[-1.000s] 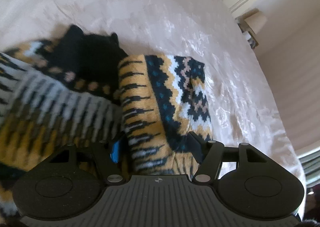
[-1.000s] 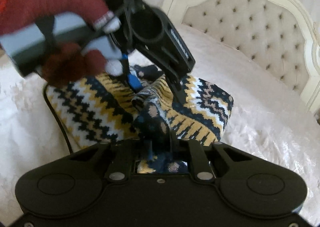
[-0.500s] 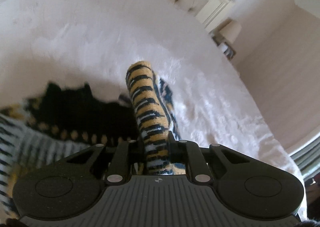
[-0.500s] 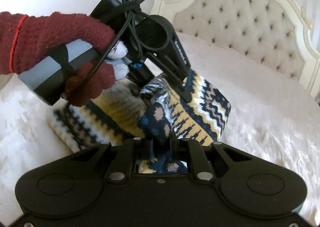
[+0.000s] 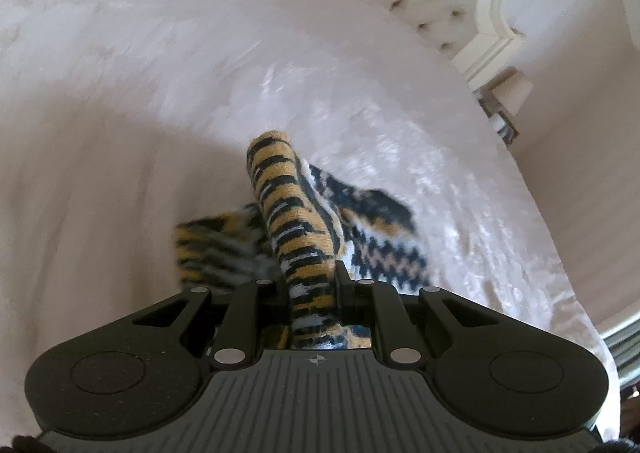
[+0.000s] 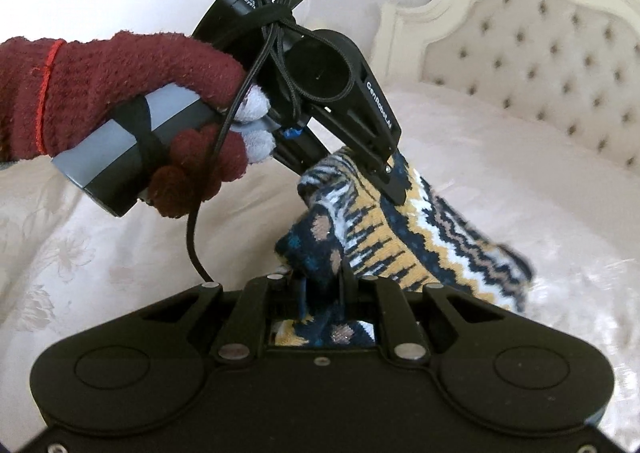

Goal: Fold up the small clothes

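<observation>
A small knitted garment [image 5: 292, 213] with yellow, black, white and navy zigzag bands is held up over the bed by both grippers. My left gripper [image 5: 312, 285] is shut on a yellow-and-black striped fold that stands up between its fingers. In the right wrist view, a hand in a maroon glove [image 6: 120, 93] holds the left gripper [image 6: 386, 177], which pinches the garment's [image 6: 400, 245] upper edge. My right gripper [image 6: 322, 281] is shut on a navy dotted corner close by. The rest of the cloth hangs down to the right, its lower end blurred.
A cream embroidered bedspread [image 6: 100, 253] covers the bed below. The tufted headboard [image 6: 540, 65] with a carved white frame stands behind. A bedside stand with a lamp [image 5: 508, 93] is past the bed's right edge. A black cable [image 6: 196, 237] dangles from the left gripper.
The left gripper's jaws closed on the garment's striped edge. Both grippers then rose and carried the garment off the bedspread, so it no longer lies flat but hangs bunched between them.
</observation>
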`<state>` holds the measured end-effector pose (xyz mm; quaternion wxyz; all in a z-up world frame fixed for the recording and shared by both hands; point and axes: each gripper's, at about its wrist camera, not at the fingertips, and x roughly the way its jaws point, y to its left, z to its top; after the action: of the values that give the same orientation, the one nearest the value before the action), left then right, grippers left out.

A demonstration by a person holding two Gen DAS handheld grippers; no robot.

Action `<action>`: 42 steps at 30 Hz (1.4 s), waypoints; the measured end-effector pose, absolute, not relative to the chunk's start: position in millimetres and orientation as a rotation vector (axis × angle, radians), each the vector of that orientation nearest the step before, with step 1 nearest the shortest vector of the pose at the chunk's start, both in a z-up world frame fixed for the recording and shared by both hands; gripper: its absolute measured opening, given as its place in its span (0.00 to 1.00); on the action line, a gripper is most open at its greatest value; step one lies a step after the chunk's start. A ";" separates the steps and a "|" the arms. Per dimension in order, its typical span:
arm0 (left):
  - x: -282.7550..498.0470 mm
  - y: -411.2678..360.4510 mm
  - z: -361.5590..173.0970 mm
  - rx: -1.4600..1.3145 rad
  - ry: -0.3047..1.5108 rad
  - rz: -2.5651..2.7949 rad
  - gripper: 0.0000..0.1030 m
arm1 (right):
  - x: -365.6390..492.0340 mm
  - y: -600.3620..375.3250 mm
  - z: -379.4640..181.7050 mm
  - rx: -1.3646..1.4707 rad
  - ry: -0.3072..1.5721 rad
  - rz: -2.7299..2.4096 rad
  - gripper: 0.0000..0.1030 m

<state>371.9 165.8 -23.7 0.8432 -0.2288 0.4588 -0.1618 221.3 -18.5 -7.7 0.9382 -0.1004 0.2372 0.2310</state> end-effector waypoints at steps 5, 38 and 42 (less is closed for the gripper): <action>375.3 176.2 -47.8 -0.529 1.009 -0.307 0.23 | 223.3 -9.9 -28.7 -0.220 0.561 0.502 0.22; 260.0 152.0 -13.9 -0.463 0.823 -0.234 0.43 | 182.8 -112.8 -1.4 0.180 0.614 0.475 0.46; 259.3 151.0 -41.9 -0.521 0.883 -0.259 0.43 | 186.9 -122.8 -0.6 0.185 0.625 0.443 0.46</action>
<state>259.3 151.0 -41.9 0.8635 -0.2486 0.4211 -0.1236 186.9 -122.8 -0.6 0.9234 0.0902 0.3044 0.2158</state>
